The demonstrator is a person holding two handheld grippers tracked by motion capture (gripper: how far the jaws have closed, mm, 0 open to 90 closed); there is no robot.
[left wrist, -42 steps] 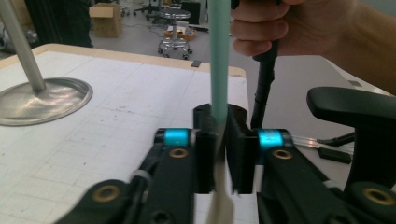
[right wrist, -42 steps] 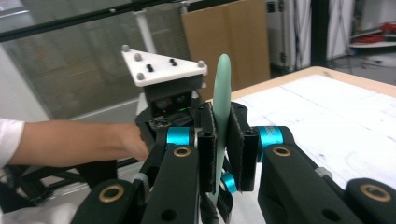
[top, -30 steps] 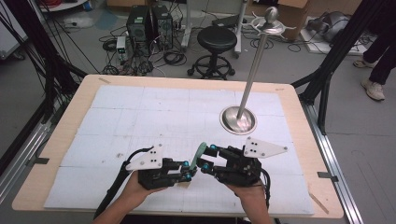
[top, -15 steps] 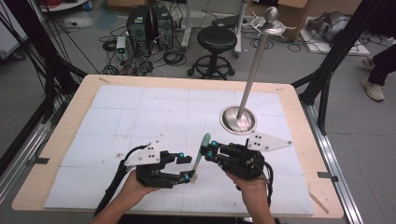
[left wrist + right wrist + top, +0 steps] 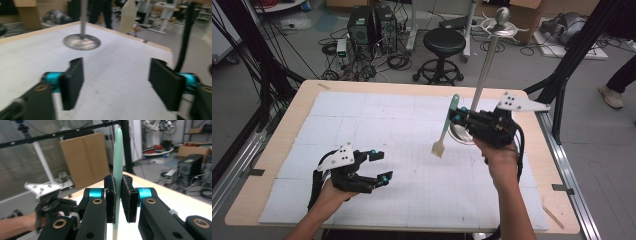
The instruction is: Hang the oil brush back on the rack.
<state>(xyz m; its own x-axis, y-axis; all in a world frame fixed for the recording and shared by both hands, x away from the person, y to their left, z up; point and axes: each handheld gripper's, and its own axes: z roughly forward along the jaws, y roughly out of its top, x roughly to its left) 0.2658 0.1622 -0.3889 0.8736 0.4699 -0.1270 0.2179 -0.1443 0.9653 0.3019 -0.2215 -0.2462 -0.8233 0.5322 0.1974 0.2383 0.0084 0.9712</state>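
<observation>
Spatula [image 5: 447, 125], a slim one with a pale mint-green handle and a small tan wooden blade, hangs right of centre in the high view, lifted clear of the white gridded table mat [image 5: 377, 130]. Its long axis runs steeply, tilted a little: handle tip at the top, blade at the lower left end, pointing down toward the mat. The right gripper [image 5: 455, 116] is clenched on the green handle, and in the right gripper view the two black pads [image 5: 111, 200] press flat on either side of the green handle [image 5: 117, 155].

Just behind the spatula, toward the upper right of the high view, stands a tall metal stand with a round steel base [image 5: 460, 134] and a thin upright pole; the base lies almost under the held tool.

The left gripper [image 5: 379, 165] sits at the lower left of that view, well apart from the spatula, and its jaws have just been opening; they stand wide with nothing between them. So the right hand alone carries the tool, and the stand lies nearest to it.
</observation>
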